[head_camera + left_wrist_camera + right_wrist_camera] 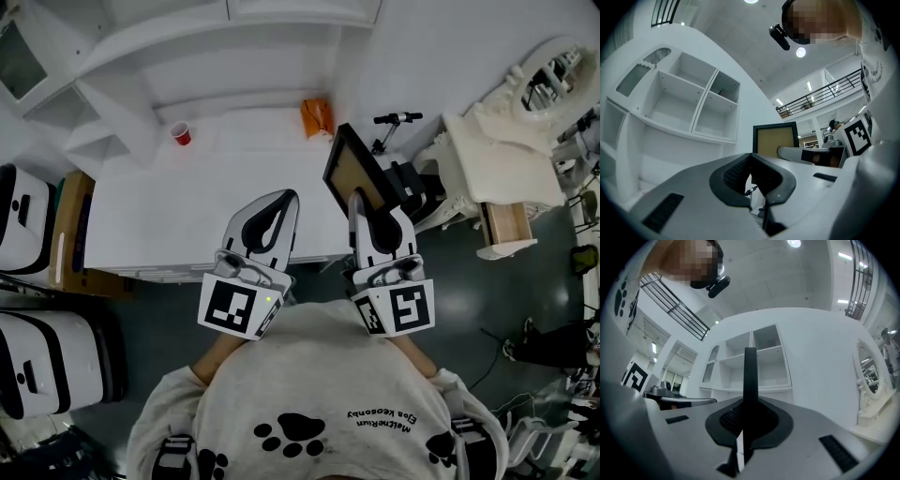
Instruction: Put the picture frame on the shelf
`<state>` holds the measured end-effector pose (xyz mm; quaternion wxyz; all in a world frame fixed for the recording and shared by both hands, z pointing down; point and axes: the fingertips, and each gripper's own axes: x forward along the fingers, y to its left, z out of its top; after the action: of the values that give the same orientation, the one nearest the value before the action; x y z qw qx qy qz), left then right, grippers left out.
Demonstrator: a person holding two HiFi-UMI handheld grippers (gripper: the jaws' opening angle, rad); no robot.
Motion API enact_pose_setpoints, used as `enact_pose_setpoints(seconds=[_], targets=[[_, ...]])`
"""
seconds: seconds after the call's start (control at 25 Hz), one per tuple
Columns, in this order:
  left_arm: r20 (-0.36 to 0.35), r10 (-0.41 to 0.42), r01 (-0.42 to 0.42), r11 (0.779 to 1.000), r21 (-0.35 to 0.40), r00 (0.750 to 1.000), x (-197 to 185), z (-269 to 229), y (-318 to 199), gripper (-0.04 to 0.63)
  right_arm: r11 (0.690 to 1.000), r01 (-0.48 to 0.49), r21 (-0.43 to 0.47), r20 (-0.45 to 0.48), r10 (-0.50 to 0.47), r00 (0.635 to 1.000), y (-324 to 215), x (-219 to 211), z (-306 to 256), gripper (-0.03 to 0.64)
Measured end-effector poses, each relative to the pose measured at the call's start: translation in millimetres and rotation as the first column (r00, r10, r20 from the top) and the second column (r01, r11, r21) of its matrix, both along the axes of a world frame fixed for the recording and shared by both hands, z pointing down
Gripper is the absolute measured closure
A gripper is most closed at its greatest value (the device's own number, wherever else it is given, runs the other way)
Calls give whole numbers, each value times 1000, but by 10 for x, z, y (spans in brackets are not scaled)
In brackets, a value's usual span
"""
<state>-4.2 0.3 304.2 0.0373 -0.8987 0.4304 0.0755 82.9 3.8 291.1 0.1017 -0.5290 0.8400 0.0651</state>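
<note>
Right gripper view: the right hand-held gripper [749, 401] is seen pinching the frame [750, 371], whose black edge stands upright between the pads, edge-on to the camera. In the head view the same right hand-held gripper [356, 199] is clamped on the lower edge of the frame [356, 169], which is held tilted in the air over the right end of the bench [187, 216], touching nothing else. Its tan face is seen in the left gripper view [776, 140].

Just left of it, the left hand-held gripper [286, 199] is held over the bench with its pads pressed together and nothing between them, as is shown in its own view [751, 157].

On the far part of the bench a red cup [181, 133] is seen at the left and an orange bag [317, 116] at the right. Beyond them the white shelf [759, 362] is mounted on the wall, its compartments empty [693, 103]. A white ornate mirror [548, 75] is placed far right.
</note>
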Motion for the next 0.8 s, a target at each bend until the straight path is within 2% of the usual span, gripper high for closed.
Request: enact_pose_setpoints(seconds=[0.32,0.44,0.64,0.8], targets=[[-18,48,-47,998,49,999,-194,-278,-659,575,998,-39,44,3,39,999,-612,-224,-236,575],[10,69,-70,996,47,998,-244,-263,-861,575,997,-60,42,8,60,998,-797,-270,-243,575],[16,108,-108,994,28,994,-284,-143,-1073,575,995,-99,34,14,98,995,-969,-316,-155,575],[-41,121,-120,993,21,992,-289,-105,-1192,575,992,-121,20,6,121,993,-1055,-317,-67,575]])
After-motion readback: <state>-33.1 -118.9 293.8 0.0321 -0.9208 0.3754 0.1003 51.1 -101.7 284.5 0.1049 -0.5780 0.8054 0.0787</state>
